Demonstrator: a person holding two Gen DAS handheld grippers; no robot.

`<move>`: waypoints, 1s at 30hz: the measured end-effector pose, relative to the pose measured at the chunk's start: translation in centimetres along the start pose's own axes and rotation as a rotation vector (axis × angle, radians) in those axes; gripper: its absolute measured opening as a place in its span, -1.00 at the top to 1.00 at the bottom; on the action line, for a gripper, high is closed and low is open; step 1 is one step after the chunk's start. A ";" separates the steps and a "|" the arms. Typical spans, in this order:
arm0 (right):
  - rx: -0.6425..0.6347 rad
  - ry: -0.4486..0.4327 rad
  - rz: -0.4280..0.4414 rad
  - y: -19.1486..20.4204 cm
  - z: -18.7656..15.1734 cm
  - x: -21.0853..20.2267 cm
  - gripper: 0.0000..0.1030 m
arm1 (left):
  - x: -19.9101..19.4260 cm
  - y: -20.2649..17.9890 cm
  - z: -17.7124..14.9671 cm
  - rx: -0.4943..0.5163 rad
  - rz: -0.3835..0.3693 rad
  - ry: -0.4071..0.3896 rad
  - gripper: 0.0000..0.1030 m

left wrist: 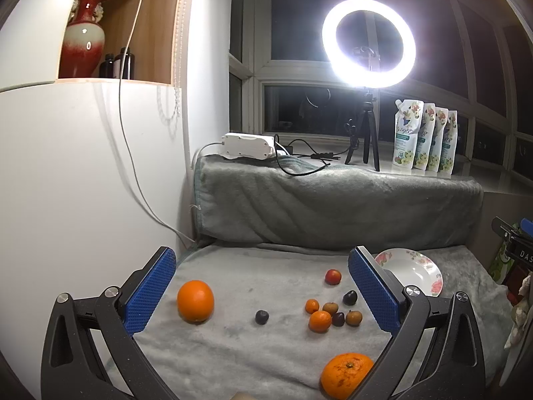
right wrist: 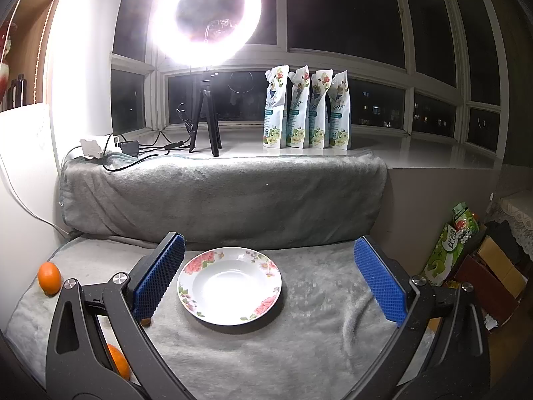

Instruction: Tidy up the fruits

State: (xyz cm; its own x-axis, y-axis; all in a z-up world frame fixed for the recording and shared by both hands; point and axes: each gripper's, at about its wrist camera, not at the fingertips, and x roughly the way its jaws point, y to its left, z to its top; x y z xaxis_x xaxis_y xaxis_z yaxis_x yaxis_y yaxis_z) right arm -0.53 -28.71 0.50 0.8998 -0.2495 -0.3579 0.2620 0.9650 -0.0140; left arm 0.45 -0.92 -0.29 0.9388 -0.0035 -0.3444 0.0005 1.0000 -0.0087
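fruit all over the blanket, plate sitting empty

going left to right. the left gripper (left wrist: 263,286) hangs over the grey blanket (left wrist: 233,350) with its blue pads spread wide, nothing between them. nearest its left pad is a big orange (left wrist: 195,300) sitting on its own. a bit right of that there's a lone dark plum (left wrist: 262,317). then comes the little cluster: a small mandarin (left wrist: 312,306) and a bigger mandarin (left wrist: 320,321) in front of it, two brownish fruits (left wrist: 330,308) and (left wrist: 353,318) with another dark fruit (left wrist: 338,319) tucked between them, plus a dark plum (left wrist: 350,297) just by the right pad. a small red fruit (left wrist: 332,276) sits further back, apart from the cluster. close to the camera at the bottom is a second big orange (left wrist: 347,375), stem end up.

the floral plate (left wrist: 429,276) peeks out behind the right pad, at the right end of the blanket, nothing in it.

from the right wrist view, the right gripper (right wrist: 269,283) is wide open too and holding nothing, with the same plate (right wrist: 266,303) lying flat on the blanket between its pads, closer to the left one. the ring light (right wrist: 205,16) on its tripod and four pouches (right wrist: 306,110) stand on the sill behind.
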 end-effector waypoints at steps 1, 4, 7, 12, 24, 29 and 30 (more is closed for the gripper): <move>0.000 0.000 -0.001 0.0 0.0 0.0 -1.00 | 0.0 0.0 0.0 0.000 0.000 0.000 -1.00; 0.002 -0.002 -0.004 0.0 0.0 0.0 -1.00 | 0.0 0.1 0.0 -0.001 0.000 0.000 -0.99; 0.006 -0.007 -0.016 0.2 -0.1 0.1 -1.00 | 0.0 0.0 0.0 -0.002 0.002 -0.002 -1.00; 0.015 -0.013 -0.017 -0.1 -0.3 0.1 -1.00 | 0.0 0.1 -0.1 0.001 -0.002 0.001 -1.00; 0.026 0.014 0.027 -0.1 -0.6 0.4 -1.00 | 0.1 0.2 -0.5 -0.005 -0.003 0.010 -1.00; 0.031 0.027 0.064 -0.1 -0.7 0.5 -1.00 | 0.2 0.3 -0.8 -0.003 -0.005 0.015 -1.00; 0.031 0.031 0.073 -0.1 -0.7 0.5 -1.00 | 0.3 0.2 -0.8 -0.003 -0.004 0.017 -1.00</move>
State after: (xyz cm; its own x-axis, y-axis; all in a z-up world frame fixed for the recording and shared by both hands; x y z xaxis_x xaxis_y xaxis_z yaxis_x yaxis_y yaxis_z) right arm -0.35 -28.87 -0.35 0.9059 -0.1757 -0.3852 0.2075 0.9773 0.0423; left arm 0.44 -0.70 -1.18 0.9327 -0.0078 -0.3606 0.0034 0.9999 -0.0130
